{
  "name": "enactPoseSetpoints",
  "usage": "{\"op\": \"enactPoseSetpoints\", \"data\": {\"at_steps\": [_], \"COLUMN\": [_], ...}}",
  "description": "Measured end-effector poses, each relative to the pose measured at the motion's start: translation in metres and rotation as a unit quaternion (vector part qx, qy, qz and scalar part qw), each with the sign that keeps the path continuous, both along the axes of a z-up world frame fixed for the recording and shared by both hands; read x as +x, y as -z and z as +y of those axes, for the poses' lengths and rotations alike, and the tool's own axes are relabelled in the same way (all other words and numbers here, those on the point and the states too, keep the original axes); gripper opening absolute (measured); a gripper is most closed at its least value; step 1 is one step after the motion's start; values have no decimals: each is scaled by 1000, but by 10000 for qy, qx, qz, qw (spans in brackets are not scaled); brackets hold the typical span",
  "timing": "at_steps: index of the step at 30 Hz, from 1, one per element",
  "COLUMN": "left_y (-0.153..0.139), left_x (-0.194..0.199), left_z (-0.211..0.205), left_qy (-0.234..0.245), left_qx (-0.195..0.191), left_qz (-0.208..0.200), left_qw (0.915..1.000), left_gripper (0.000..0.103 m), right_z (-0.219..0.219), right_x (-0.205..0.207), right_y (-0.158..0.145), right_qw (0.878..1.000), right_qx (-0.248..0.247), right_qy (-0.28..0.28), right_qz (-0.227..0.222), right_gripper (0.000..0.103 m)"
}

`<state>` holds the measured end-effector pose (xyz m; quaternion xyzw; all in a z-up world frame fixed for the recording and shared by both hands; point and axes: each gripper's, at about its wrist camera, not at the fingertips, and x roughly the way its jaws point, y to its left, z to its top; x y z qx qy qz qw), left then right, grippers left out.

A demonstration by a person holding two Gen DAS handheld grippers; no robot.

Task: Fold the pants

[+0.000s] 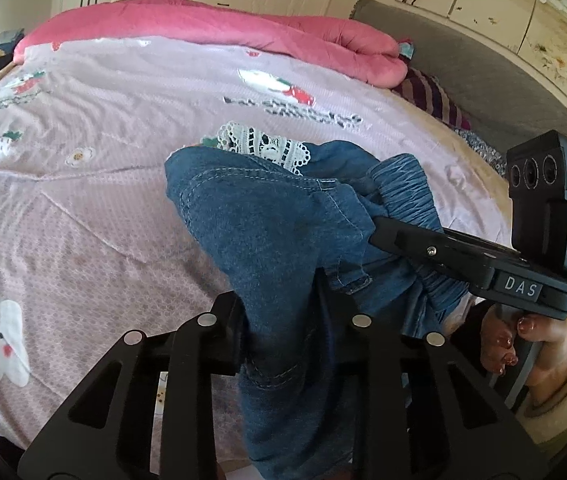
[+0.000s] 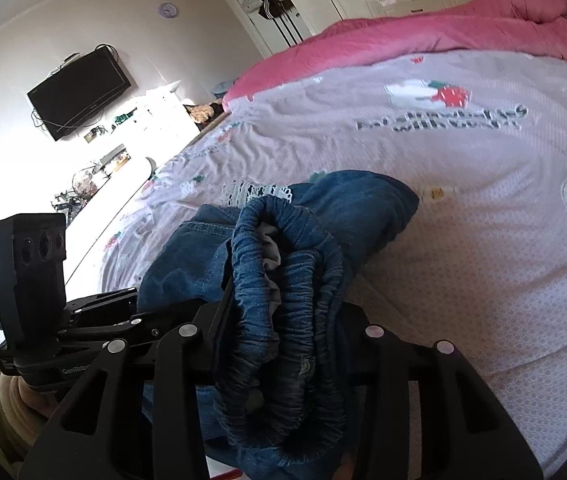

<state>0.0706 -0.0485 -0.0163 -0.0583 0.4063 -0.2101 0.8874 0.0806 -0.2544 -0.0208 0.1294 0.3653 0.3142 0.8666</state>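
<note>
Denim fills the middle of both wrist views: the pants, small blue jeans with a gathered elastic waistband and a strip of white lace trim, hang bunched between our two grippers above the bed sheet. Our left gripper is clamped on a thick fold of the denim, the cloth running down between its black fingers and out of the bottom of that view. Our right gripper is clenched on the waistband, which loops up and over between its fingers with a pale grey lining showing inside the loop. Seen from the left wrist, the right gripper reaches into the pants from the right side, its tip buried in the waistband folds, and our right hand wraps its handle below, a cream cuff at the wrist. From the right wrist, the left gripper comes to the pants from the left, partly hidden behind the denim. The far edge of the pants, with the lace, seems to lie on or just over the sheet; we cannot tell which. Beyond the pants the lilac sheet shows printed strawberries and lettering, and behind it a pink quilt lies heaped along the far side of the bed. Left of the pants in the right wrist view, a dark television hangs on the wall.
</note>
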Motion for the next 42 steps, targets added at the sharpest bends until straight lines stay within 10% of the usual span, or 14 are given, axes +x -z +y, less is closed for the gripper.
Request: {"op": "enactPoseSetpoints", "data": {"at_steps": [18, 42], "left_y": [-51, -1], "left_x": [46, 109], "left_z": [22, 16], "left_qy": [-341, -426], "left_qx": [203, 430], "left_qz": [-558, -195], "left_qw": [9977, 9980], "left_gripper": [20, 20], "right_z": [35, 42], "right_x": [62, 137], "right_y": [-50, 3], "right_qw": [9985, 9972], "right_qx": [-170, -681], "right_qy": [-10, 197], "right_qz": [-522, 228], "right_gripper": [38, 39]}}
